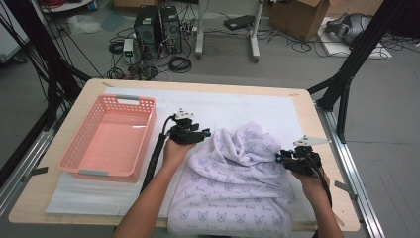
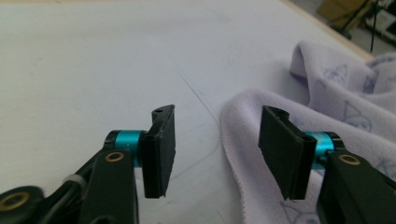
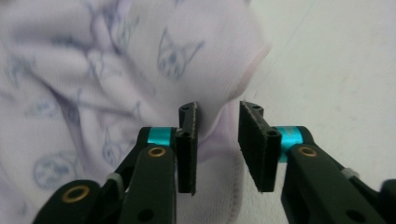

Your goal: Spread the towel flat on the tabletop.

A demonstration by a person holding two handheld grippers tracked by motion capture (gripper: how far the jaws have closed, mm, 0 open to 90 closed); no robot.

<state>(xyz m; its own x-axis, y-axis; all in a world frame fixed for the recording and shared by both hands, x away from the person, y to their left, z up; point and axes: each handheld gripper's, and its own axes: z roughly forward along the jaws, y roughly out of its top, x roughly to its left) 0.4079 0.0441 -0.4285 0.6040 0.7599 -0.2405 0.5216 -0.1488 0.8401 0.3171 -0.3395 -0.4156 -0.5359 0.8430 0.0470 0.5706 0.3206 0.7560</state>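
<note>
A lilac towel (image 1: 233, 178) printed with small cat faces lies bunched on the near right of the table. My left gripper (image 1: 207, 133) hovers at the towel's far left edge. In the left gripper view it (image 2: 215, 149) is open with bare mat in the gap, and the towel's hem (image 2: 233, 154) runs beside the right-hand jaw. My right gripper (image 1: 278, 157) sits at the towel's right edge. In the right gripper view it (image 3: 217, 144) is open, and a fold of the towel (image 3: 93, 70) with its hem lies in and behind the gap, with neither pad pressing on it.
A pink plastic basket (image 1: 79, 133) stands on the left of the table with nothing in it. A white mat (image 1: 237, 104) covers most of the wooden tabletop (image 1: 309, 124). Computers, cables and boxes lie on the floor beyond the far edge.
</note>
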